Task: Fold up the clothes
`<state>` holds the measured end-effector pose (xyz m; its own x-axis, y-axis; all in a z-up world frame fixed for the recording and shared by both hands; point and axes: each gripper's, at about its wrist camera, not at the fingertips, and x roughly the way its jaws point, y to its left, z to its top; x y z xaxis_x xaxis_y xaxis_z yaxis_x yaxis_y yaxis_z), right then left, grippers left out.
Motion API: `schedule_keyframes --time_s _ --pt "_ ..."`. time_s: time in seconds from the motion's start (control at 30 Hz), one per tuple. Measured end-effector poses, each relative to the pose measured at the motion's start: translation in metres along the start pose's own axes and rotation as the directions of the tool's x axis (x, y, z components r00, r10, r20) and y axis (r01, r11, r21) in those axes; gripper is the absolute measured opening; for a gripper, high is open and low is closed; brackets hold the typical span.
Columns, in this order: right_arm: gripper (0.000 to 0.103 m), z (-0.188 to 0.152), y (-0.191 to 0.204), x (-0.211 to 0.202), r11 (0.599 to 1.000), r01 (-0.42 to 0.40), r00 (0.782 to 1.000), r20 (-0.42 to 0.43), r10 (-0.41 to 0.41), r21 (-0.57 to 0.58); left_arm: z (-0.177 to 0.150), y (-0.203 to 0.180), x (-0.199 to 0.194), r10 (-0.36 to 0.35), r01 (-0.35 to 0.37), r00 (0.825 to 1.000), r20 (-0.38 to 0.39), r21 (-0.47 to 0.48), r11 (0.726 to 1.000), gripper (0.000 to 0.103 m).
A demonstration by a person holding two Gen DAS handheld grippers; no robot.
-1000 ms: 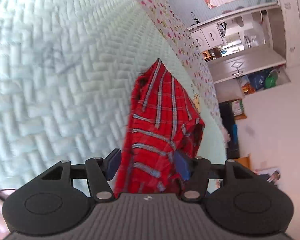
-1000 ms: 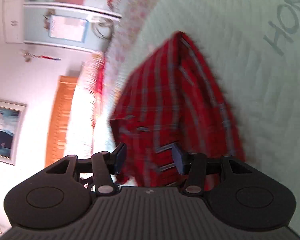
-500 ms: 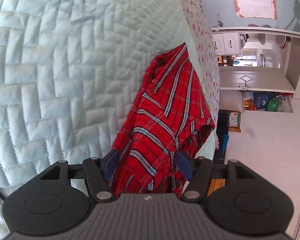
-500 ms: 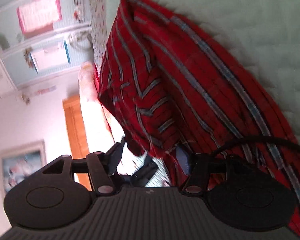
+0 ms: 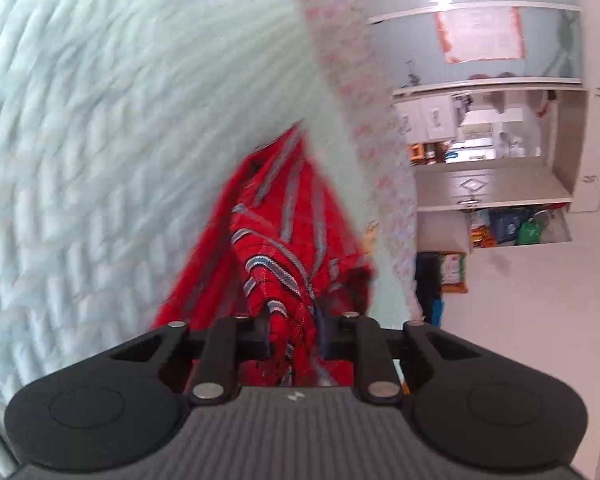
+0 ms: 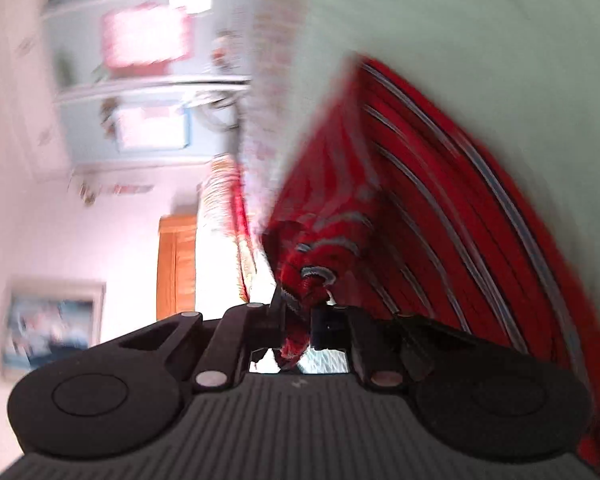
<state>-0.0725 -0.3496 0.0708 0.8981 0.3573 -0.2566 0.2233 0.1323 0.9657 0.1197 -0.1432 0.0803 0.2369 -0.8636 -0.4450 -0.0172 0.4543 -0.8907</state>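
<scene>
A red plaid shirt (image 5: 276, 236) with grey-blue stripes lies bunched on a pale green quilted bed cover (image 5: 112, 140). My left gripper (image 5: 293, 330) is shut on a fold of the shirt, which bunches between its fingers. In the right wrist view the same shirt (image 6: 420, 208) stretches away over the bed cover (image 6: 480, 60). My right gripper (image 6: 298, 320) is shut on a gathered edge of the shirt. Both views are blurred by motion.
A floral sheet edge (image 5: 356, 92) borders the bed. Beyond it stand white cabinets and shelves (image 5: 488, 152). The right wrist view shows a wooden headboard (image 6: 176, 264), a framed picture (image 6: 52, 320) and a pale wall.
Both grippers have closed on the shirt; their jaws stood apart around the cloth before. The shirt now bunches between each pair of fingers, and both cameras are moving.
</scene>
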Motion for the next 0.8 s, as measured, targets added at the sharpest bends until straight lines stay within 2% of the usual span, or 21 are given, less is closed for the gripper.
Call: schedule_keyframes --time_s 0.07,0.17,0.23,0.33,0.43,0.47,0.53,0.57,0.63,0.7,0.8 --pt "0.009 0.015 0.033 -0.012 0.990 0.009 1.000 -0.004 -0.010 -0.143 0.002 -0.025 -0.010 -0.052 0.052 0.999 0.013 0.027 0.998 0.016" --pt "0.009 0.034 0.078 -0.030 0.941 0.037 0.999 -0.017 -0.046 -0.335 -0.008 -0.055 -0.025 -0.089 0.088 0.996 0.010 0.105 0.991 0.016" --pt "0.009 0.035 0.086 -0.034 0.903 0.080 0.994 -0.029 -0.102 -0.423 -0.021 -0.056 -0.026 -0.049 0.050 0.999 -0.011 0.139 0.989 0.016" --pt "0.009 0.023 0.074 -0.036 0.845 0.157 0.976 -0.048 -0.210 -0.511 -0.041 -0.015 -0.005 0.073 -0.063 0.994 -0.077 0.118 0.991 0.016" --pt "0.009 0.004 0.009 -0.040 0.840 0.219 0.954 -0.072 -0.291 -0.497 -0.060 0.038 0.023 0.189 -0.179 0.971 -0.148 0.079 0.981 0.015" --pt "0.010 0.000 -0.012 -0.034 0.848 0.251 0.943 -0.079 -0.322 -0.466 -0.063 0.049 0.030 0.201 -0.192 0.967 -0.154 0.075 0.979 0.016" --pt "0.010 -0.003 -0.054 -0.025 0.902 0.253 0.941 -0.126 -0.313 -0.350 -0.067 0.059 0.036 0.218 -0.206 0.966 -0.143 0.093 0.974 0.014" --pt "0.010 -0.008 -0.064 -0.026 0.900 0.271 0.940 -0.108 -0.324 -0.341 -0.067 0.057 0.035 0.217 -0.203 0.967 -0.135 0.109 0.973 0.014" --pt "0.010 -0.013 -0.068 -0.035 0.909 0.256 0.949 -0.094 -0.301 -0.327 -0.067 0.055 0.034 0.213 -0.197 0.969 -0.127 0.132 0.972 0.014" --pt "0.015 -0.013 -0.064 -0.042 0.921 0.233 0.959 -0.085 -0.272 -0.311 -0.064 0.056 0.031 0.202 -0.187 0.969 -0.142 0.108 0.976 0.015" --pt "0.011 -0.009 -0.050 -0.050 0.906 0.224 0.964 -0.053 -0.260 -0.360 -0.061 0.050 0.022 0.139 -0.131 0.978 -0.155 0.061 0.990 0.014"
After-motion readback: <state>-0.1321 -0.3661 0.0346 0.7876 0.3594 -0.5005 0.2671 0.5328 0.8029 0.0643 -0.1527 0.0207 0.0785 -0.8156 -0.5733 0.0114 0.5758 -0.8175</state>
